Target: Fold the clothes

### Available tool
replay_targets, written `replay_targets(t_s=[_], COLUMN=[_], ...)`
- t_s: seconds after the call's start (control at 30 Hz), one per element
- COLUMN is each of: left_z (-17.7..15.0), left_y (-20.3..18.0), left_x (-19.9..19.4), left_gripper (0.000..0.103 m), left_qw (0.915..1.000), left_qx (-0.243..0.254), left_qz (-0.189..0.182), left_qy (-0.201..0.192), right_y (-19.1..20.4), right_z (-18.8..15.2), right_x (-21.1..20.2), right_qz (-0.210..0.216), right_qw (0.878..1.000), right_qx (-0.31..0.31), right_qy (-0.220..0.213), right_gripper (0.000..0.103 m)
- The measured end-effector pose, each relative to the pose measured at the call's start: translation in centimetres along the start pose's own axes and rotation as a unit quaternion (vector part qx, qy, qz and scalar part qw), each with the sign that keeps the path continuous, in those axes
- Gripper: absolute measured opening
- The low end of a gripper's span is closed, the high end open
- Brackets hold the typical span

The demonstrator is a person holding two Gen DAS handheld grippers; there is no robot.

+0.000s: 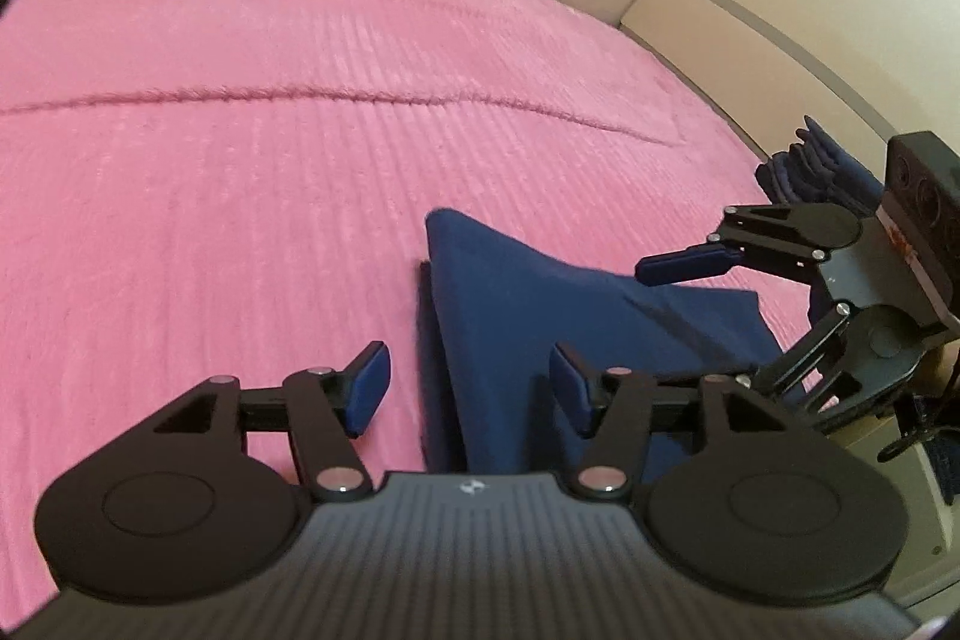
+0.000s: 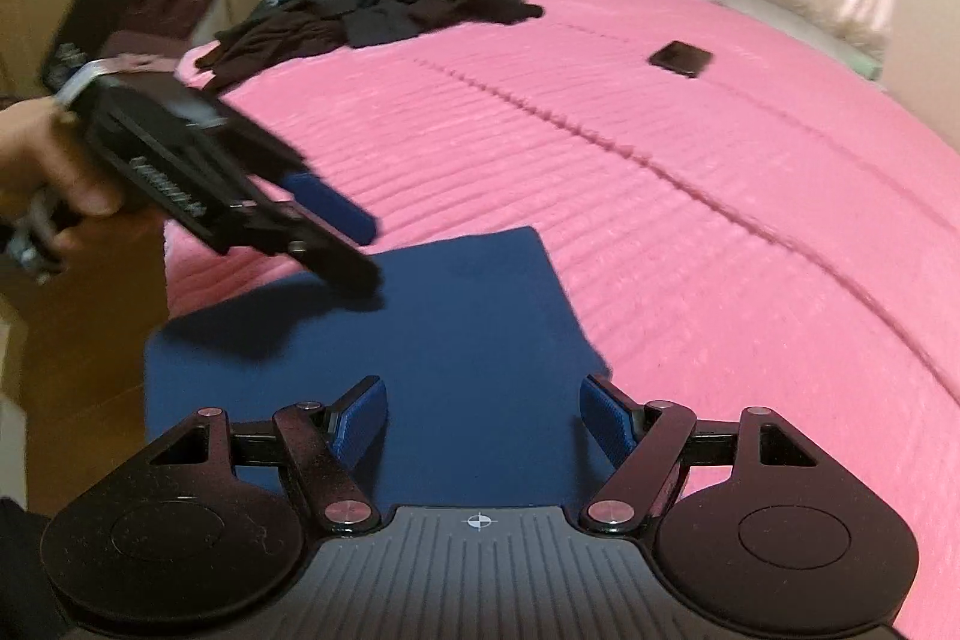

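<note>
The navy garment (image 2: 384,340) lies on the pink bed cover (image 1: 240,172), near the edge of the bed closest to the person, already folded into a compact flat shape with one corner pointing toward the middle of the bed. Both tools hang above it with nothing in them: the left tool (image 1: 471,391) has its jaws spread over the cloth's left edge, and the right tool (image 2: 480,421) is likewise spread above the near part of the cloth. The fold on this piece looks close to finished, so the step in hand is probably a last tidy or a lift to a pile. To do it well, each tool should come down on an outer edge, catch every layer at once rather than the top one alone, and both should move together so the fold does not slide open. A heap of unfolded dark clothes (image 2: 372,4) waits at the far corner, and a dark phone-like slab (image 2: 682,58) lies well apart.
</note>
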State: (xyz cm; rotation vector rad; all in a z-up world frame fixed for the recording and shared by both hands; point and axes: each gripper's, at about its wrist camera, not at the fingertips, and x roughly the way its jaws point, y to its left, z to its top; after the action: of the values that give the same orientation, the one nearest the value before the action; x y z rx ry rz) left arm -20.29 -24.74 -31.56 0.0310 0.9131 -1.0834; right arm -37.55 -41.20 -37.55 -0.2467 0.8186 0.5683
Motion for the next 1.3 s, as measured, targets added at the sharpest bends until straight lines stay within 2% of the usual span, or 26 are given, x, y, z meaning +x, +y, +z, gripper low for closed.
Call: replay_targets(t_s=[0.17,0.27,0.3,0.33,0.4,0.57,0.73,0.77,0.9,0.97,1.0,1.07,1.2,1.3], left_z=[2.9,4.0,4.1,3.8,3.2,1.7,0.2,-0.1,0.1,0.3,0.6,0.8,1.3,2.5], left_y=[1.1,1.1,0.9,0.5,-0.2,-1.9,-3.7,-3.9,-3.6,-3.5,-3.4,-3.2,-3.4,-3.2], left_x=[3.4,5.1,5.1,4.6,3.5,0.9,-1.7,-2.0,-2.5,-2.7,-2.6,-2.4,-1.9,-0.4], left_gripper=[0.051,0.040,0.024,0.013,0.008,0.006,0.006,0.006,0.006,0.006,0.006,0.006,0.006,0.007], left_qw=[0.9995,0.9982,0.9975,0.9962,0.9923,0.9749,0.9466,0.9432,0.9460,0.9480,0.9496,0.9517,0.9558,0.9673], left_qx=[0.020,0.033,0.043,0.061,0.097,0.187,0.275,0.283,0.269,0.265,0.261,0.256,0.242,0.225], left_qz=[-0.017,-0.043,-0.050,-0.059,-0.076,-0.118,-0.160,-0.164,-0.165,-0.159,-0.155,-0.152,-0.150,-0.103], left_qy=[0.016,0.026,0.024,0.018,0.006,-0.025,-0.055,-0.059,-0.073,-0.077,-0.077,-0.074,-0.074,-0.056], right_y=[-2.6,-3.7,-3.9,-4.1,-4.4,-4.3,-4.1,-4.2,-5.7,-6.7,-7.0,-7.5,-7.1,-7.1], right_z=[-0.6,-1.6,-1.7,-1.8,-2.0,-1.1,0.8,0.9,-0.1,-1.2,-1.9,-3.6,-4.9,-4.3], right_x=[0.5,0.1,0.0,-0.2,-0.6,-1.5,0.4,1.0,2.4,1.8,1.3,0.1,-2.3,-3.4], right_qz=[0.016,0.023,0.022,0.020,0.016,0.044,0.097,0.109,0.159,0.172,0.175,0.173,0.165,0.147], right_qw=[1.000,0.999,0.999,0.999,0.999,0.997,0.987,0.986,0.985,0.985,0.984,0.983,0.978,0.979], right_qx=[0.015,0.035,0.033,0.028,0.017,-0.064,-0.128,-0.129,-0.060,-0.009,0.016,0.065,0.124,0.138], right_qy=[-0.017,-0.033,-0.034,-0.033,-0.032,-0.032,-0.008,0.000,0.026,0.019,0.013,-0.002,-0.017,-0.011], right_gripper=[0.075,0.075,0.075,0.075,0.076,0.077,0.077,0.077,0.075,0.044,0.040,0.009,0.003,0.003])
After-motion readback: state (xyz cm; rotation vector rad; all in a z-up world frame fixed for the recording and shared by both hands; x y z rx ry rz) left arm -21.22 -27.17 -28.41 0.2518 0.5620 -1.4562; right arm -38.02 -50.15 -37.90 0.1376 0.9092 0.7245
